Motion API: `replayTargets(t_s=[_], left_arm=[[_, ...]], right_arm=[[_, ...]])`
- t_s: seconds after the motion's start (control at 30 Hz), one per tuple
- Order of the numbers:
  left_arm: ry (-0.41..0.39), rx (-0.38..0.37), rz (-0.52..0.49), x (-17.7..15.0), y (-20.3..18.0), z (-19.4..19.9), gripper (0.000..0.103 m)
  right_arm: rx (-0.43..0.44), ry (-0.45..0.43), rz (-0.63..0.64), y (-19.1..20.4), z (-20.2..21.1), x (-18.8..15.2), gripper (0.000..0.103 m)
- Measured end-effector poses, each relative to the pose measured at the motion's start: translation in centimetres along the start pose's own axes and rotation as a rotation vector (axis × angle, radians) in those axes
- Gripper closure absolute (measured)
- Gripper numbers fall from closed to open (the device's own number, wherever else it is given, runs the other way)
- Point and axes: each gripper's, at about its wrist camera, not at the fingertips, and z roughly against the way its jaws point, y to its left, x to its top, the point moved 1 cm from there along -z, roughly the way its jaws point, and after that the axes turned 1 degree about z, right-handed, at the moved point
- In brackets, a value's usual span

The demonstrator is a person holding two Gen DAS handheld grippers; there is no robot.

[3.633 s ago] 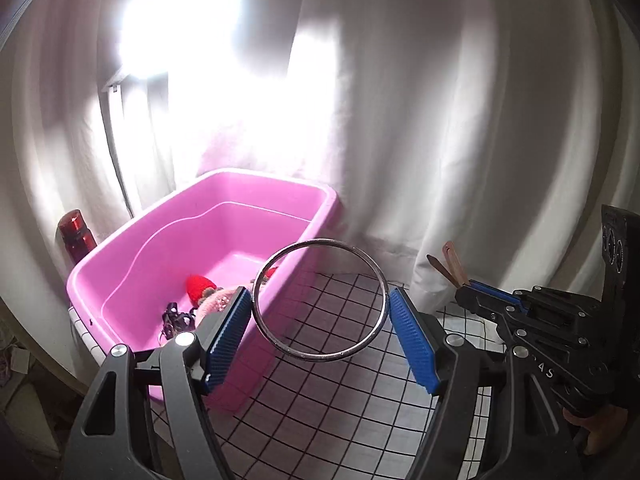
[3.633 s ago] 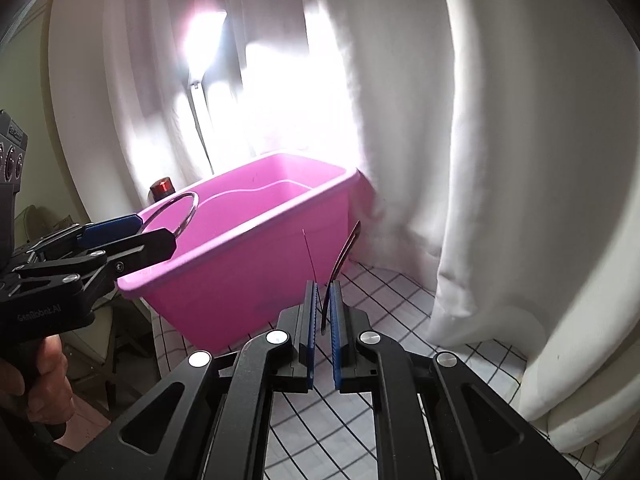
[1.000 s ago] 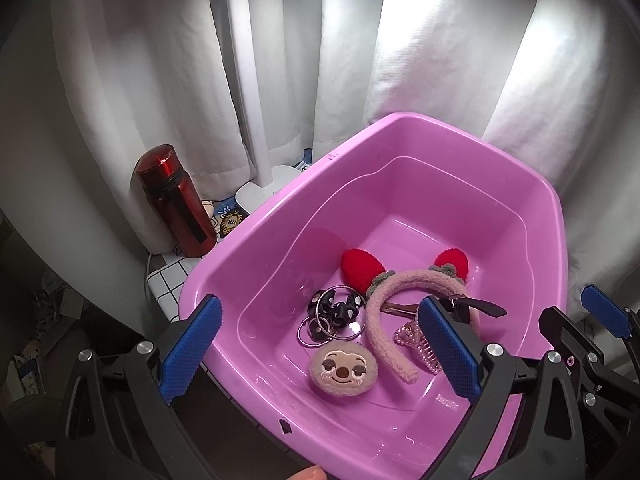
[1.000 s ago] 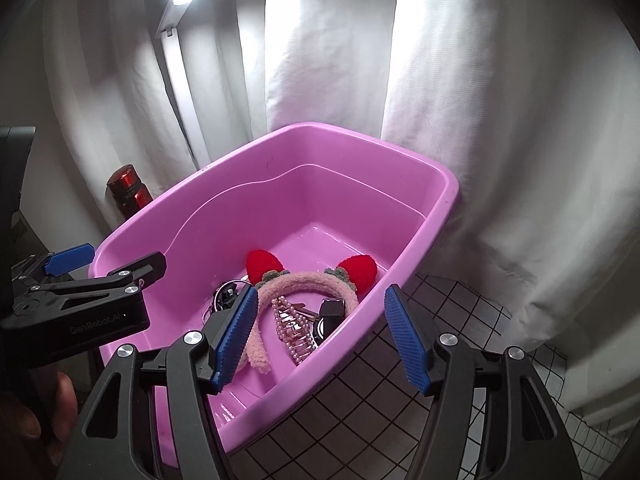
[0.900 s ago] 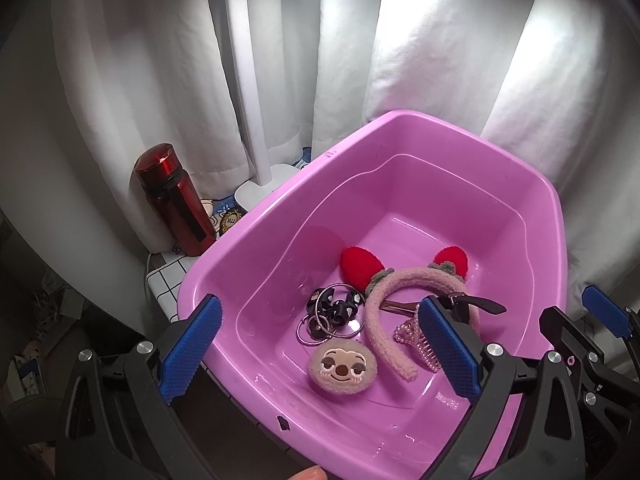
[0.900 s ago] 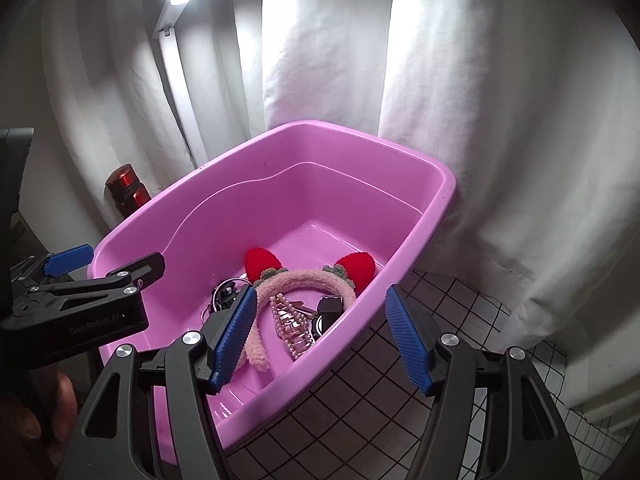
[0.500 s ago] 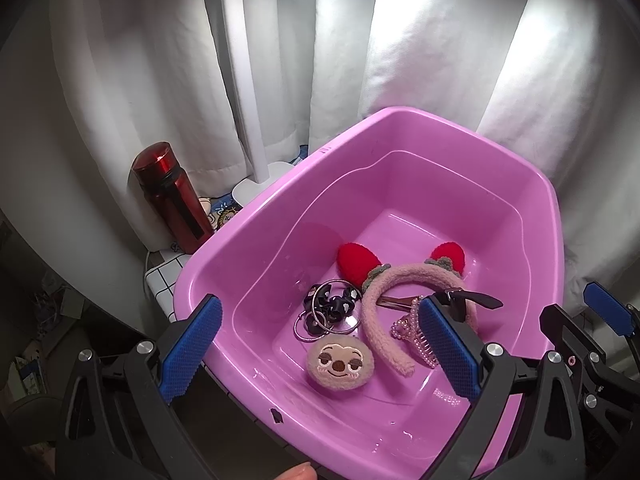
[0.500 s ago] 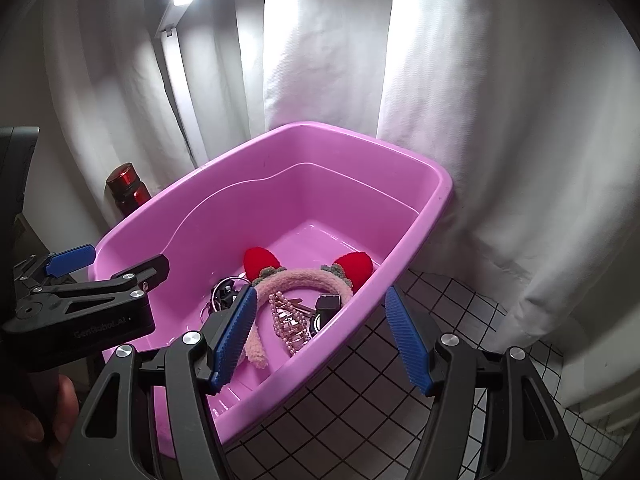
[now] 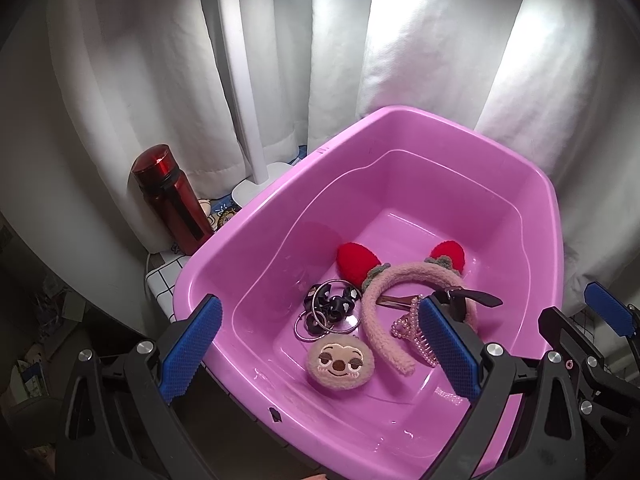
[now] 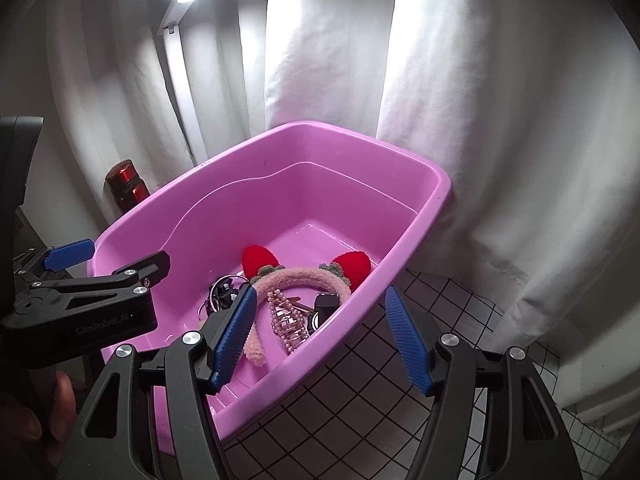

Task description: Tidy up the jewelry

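A pink plastic tub [image 9: 416,128] [image 10: 436,196] holds the jewelry. Inside lie a pink fuzzy headband with red ears [image 9: 404,280] [image 10: 300,278], metal rings with a black bow [image 9: 326,312], a round plush face clip [image 9: 340,364], a pearl claw clip [image 9: 416,336] [image 10: 288,320] and a dark hair clip [image 9: 468,296]. My left gripper [image 9: 318,354] is open and empty above the tub's near rim. My right gripper [image 10: 320,336] is open and empty over the tub's right rim. The left gripper also shows in the right wrist view [image 10: 108,260].
A red bottle [image 9: 172,200] [image 10: 126,182] and a white lamp post [image 9: 240,80] stand behind the tub's left side. White curtains [image 10: 500,120] hang close behind. A white grid-patterned tabletop [image 10: 400,392] extends to the right of the tub.
3.6 s ago the left gripper held a metal ring and the right was shut on a hair clip; both are open and empty now. Over the last second both drifted back slightly.
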Motion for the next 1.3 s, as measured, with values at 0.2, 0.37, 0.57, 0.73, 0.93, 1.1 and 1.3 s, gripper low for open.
replayTargets(t_s=[0.2,0.37,0.57,0.73,0.93,1.1,1.3], left_arm=[[0.003,-0.003,-0.001,0.03,-0.04,-0.07,0.006],[0.004,-0.003,-0.001,0.03,-0.16,-0.10,0.006],[0.005,-0.003,-0.006,0.02,-0.33,-0.15,0.006],[0.011,-0.009,-0.006,0.03,-0.45,-0.18,0.006],[0.009,-0.027,-0.009,-0.20,-0.47,-0.18,0.006],[0.010,-0.024,-0.016,-0.10,-0.60,-0.04,0.006],[0.015,-0.004,-0.008,0.04,-0.31,-0.03,0.006]], right_arm=[[-0.002,0.001,0.004,-0.11,0.01,0.03,0.039],[-0.004,0.002,0.005,-0.21,0.00,0.01,0.039],[-0.004,0.004,0.006,-0.19,-0.01,0.00,0.039],[-0.004,0.005,0.008,-0.21,0.04,-0.05,0.039],[-0.004,0.004,0.005,-0.21,0.03,-0.02,0.039],[-0.003,0.005,0.007,-0.23,0.02,-0.03,0.039],[-0.002,0.005,0.007,-0.23,0.07,-0.06,0.039]])
